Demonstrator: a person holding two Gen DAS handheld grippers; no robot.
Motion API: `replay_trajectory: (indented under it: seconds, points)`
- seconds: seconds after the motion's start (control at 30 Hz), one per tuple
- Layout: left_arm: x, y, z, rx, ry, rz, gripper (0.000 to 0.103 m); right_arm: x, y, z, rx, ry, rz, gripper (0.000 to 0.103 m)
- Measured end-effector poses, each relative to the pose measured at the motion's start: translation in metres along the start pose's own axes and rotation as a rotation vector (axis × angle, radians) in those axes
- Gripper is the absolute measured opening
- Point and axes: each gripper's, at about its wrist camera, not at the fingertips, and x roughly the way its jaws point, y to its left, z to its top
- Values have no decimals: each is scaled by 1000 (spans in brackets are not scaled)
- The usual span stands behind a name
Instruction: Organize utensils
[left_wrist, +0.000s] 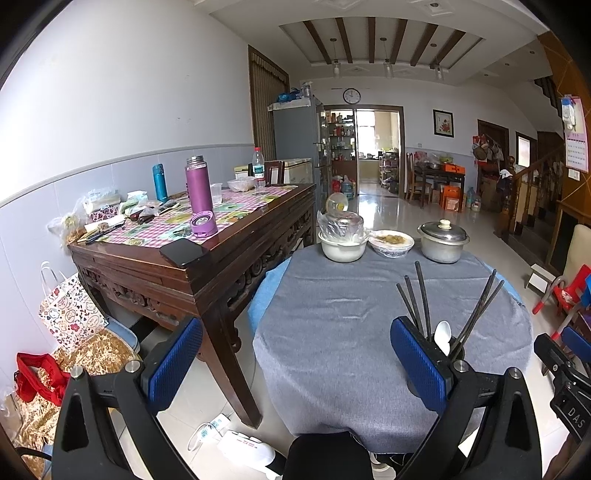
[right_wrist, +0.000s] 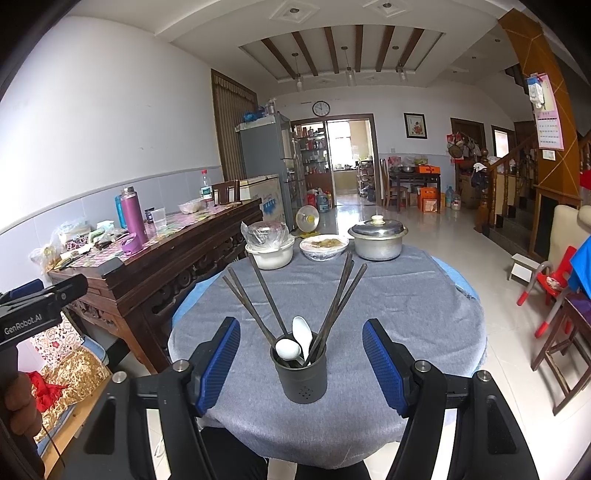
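Your holder (right_wrist: 301, 373) sits on the table (right_wrist: 406, 314) near its front edge, chopsticks (right_wrist: 258, 295) and spoons (right_wrist: 301, 334) inside; both your grippers (right_wrist: 301, 365) (left_wrist: 295, 369) hang apart, clamping nothing

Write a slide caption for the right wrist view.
Open right gripper faces a dark utensil holder holding chopsticks and two white spoons on a grey-clothed round table.

Each claw (right_wrist: 301, 365) has black arms, silver screws, ribbed blue pads (right_wrist: 218, 363); the left claw (left_wrist: 295, 360) reads "GenRobot.AI".
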Motion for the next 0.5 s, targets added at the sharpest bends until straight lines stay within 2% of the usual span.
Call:
replay_trajectory:
  seconds: [0.5]
  points:
    - [1,-2,2,17,1,-1,101,3,-1,-2,-3,9,7,72]
